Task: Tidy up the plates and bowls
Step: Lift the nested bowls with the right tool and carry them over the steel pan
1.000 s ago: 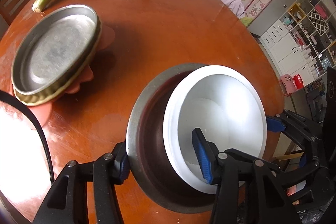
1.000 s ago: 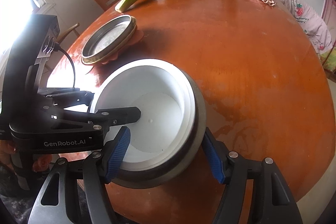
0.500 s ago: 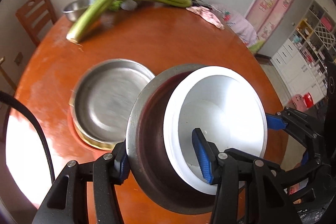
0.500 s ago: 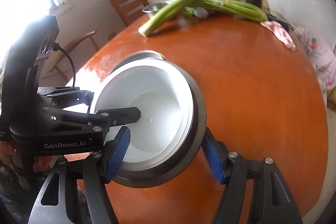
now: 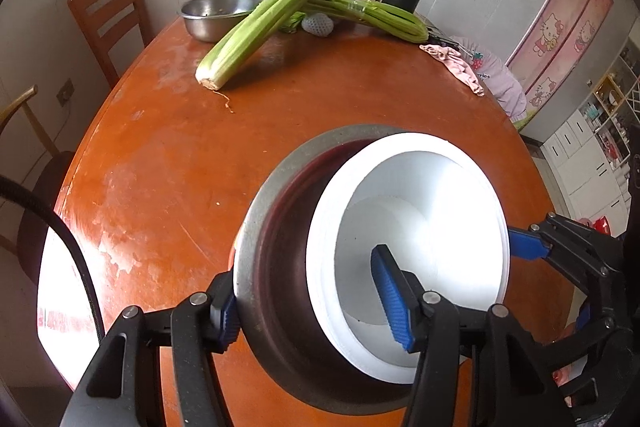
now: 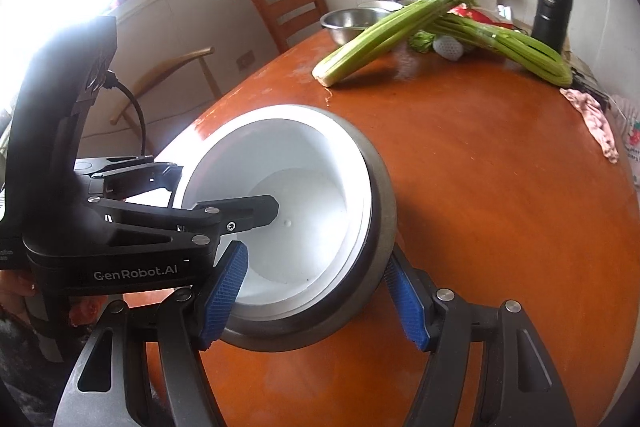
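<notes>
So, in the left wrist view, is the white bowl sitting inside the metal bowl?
Yes, the white bowl is nested in the metal bowl, whose grey rim shows around its left side.

Left hand-held gripper (image 5: pixel 308 311): jaws clamped across the near rim of the stacked bowls (image 5: pixel 360 251); its left blue pad presses the metal outer wall, its right blue pad lies inside against the white inner wall.
Left body: seen from the right wrist view as a black housing entering from the left, roughly level, one finger (image 6: pixel 240 209) reaching over the rim into the white interior.
Right hand-held gripper (image 6: pixel 316 303): jaws closed on the opposite rim, left pad inside the white bowl, right pad on the metal outside.
Right fingers: one blue-tipped finger (image 5: pixel 524 245) meets the far right rim in the left wrist view.
</notes>
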Tool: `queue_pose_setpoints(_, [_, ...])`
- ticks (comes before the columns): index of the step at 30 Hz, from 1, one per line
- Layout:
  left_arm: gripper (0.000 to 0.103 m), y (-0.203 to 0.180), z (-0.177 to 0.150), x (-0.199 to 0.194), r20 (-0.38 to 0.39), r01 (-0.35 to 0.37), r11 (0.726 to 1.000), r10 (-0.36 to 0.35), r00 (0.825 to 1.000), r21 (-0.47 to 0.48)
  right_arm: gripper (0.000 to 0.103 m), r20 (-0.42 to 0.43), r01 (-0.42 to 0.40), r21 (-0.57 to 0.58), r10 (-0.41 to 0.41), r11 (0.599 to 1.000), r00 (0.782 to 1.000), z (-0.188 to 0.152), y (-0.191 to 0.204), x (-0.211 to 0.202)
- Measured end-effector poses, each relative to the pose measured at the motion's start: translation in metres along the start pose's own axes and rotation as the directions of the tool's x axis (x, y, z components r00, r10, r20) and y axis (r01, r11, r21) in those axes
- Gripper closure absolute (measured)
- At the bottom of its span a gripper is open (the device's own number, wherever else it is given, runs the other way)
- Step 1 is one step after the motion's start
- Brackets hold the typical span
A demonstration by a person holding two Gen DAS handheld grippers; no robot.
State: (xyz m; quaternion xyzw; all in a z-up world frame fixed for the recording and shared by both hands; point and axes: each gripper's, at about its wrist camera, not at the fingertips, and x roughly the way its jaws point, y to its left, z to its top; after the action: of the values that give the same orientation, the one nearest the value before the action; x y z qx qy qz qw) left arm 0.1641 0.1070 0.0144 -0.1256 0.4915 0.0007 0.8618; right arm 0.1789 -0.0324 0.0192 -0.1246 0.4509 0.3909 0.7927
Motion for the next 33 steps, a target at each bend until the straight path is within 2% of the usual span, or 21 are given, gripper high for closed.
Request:
queue_pose_setpoints(7, [0.046,0.015,0.009,0.018,-0.018,0.009,1.0,-0.009,1.0,-0.016,0.031,-0.039,0.012,-0.003,-0.012,1.0,0.999,0.014,0.0,0.029])
queue_pose_setpoints(17, [0.046,0.021,0.01,0.035,-0.028,0.007,1.0,-0.007,1.0,-0.012,0.031,-0.073,0.017,0.013,-0.016,1.0,0.997,0.012,-0.004,0.043])
queue_pose_setpoints(24, [0.046,0.024,0.009,0.038,-0.015,0.008,1.0,-0.008,1.0,-0.011,0.032,-0.072,0.019,0.023,-0.018,1.0,0.997,0.012,-0.006,0.048])
queue_pose_setpoints(33, [0.046,0.029,0.009,0.035,0.012,-0.036,0.999,0.036,0.999,-0.009,0.032,-0.055,0.047,0.025,-0.045,0.999,0.997,0.011,-0.007,0.044])
